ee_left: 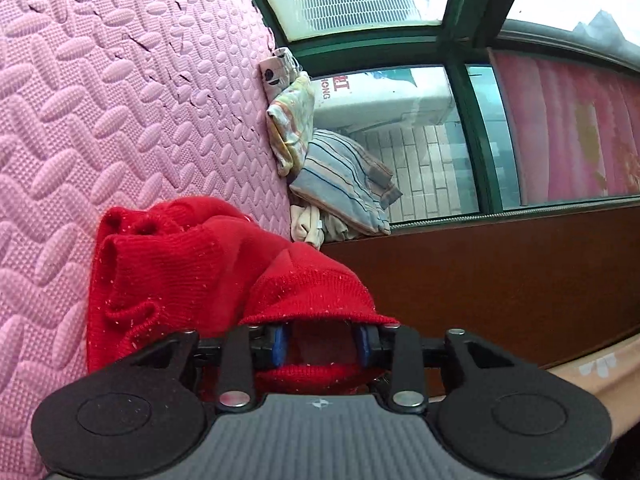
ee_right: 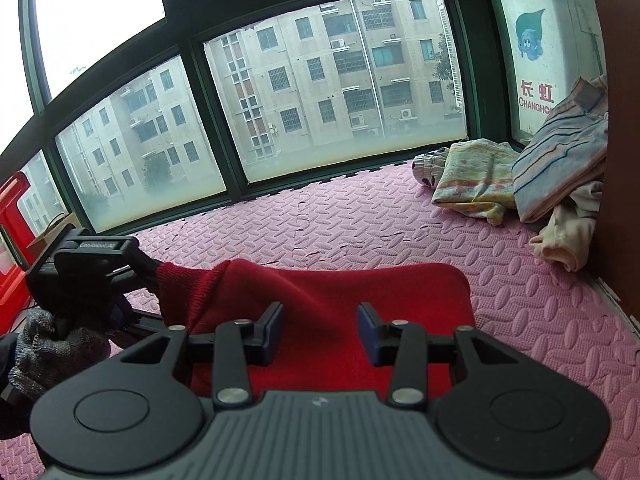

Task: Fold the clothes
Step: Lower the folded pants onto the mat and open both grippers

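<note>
I am holding my left fingers [ee_left: 322, 342] at the edge of the red sweater [ee_left: 188, 264]. The blue pads are standing apart, with a knit hem draped over their tips and more red knit showing in the gap between them. I cannot tell whether the pads are pressing the cloth; they look spread, not pinching.

My right fingers [ee_right: 320, 330] are hovering over the sweater [ee_right: 340, 292], spread, with nothing between the pads. Red knit is lying flat beneath them.

In the right wrist view, my left tool [ee_right: 92, 264] is showing at the left, meeting a raised corner of the sweater. My gloved hand [ee_right: 48, 344] is gripping that tool.

The sweater is lying on the pink foam mat [ee_right: 360, 220], partly flat and partly bunched up toward the left tool.

A pile of other clothes is sitting at the far right corner of the mat: a striped piece [ee_right: 560, 160], a pale patterned piece [ee_right: 472, 176] and a cream piece [ee_right: 568, 232], touching one another and leaning against a brown panel [ee_left: 500, 272].

Green-framed windows [ee_right: 320, 80] are running along the mat's far side.
</note>
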`<state>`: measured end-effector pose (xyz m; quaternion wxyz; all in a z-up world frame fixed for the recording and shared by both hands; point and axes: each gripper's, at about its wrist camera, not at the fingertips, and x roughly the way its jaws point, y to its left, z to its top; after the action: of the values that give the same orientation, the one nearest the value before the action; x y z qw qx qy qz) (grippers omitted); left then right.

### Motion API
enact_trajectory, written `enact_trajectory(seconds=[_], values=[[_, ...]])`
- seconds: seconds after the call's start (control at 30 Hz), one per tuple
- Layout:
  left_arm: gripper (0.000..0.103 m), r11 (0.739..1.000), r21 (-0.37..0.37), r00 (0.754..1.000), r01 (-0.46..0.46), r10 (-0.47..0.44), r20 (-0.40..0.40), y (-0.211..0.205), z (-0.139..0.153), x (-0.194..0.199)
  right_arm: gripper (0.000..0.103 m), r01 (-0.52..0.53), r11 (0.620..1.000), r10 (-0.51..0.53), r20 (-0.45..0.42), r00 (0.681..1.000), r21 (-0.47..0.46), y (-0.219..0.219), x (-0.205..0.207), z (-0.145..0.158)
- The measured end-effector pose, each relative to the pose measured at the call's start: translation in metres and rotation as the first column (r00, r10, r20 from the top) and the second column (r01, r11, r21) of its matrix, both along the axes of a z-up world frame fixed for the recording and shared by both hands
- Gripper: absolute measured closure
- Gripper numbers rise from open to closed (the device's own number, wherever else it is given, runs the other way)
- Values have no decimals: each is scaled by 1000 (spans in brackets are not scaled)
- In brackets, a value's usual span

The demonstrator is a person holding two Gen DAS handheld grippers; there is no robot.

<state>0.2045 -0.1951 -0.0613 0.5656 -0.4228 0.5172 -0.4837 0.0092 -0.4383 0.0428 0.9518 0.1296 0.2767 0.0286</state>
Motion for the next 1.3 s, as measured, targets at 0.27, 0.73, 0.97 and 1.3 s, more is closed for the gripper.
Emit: enact_trajectory(seconds=[0.27, 0.73, 0.97, 1.3], values=[[58, 986, 154, 989, -64, 42, 144, 13, 29, 0, 62, -85, 995, 85, -13, 996, -48, 18, -3, -1], [39, 895, 350, 869, -275, 76, 488, 48, 87, -17, 62, -159, 985, 159, -9, 987, -67, 41, -7, -1], [40, 871, 426, 769, -246, -93, 633, -2, 107, -46, 62, -228, 968, 230, 6, 973, -101, 70, -3, -2], [40, 731, 588, 775, -345, -131, 618, -4, 80, -37, 57, -265, 949, 269, 1, 963, -168, 91, -2, -12]])
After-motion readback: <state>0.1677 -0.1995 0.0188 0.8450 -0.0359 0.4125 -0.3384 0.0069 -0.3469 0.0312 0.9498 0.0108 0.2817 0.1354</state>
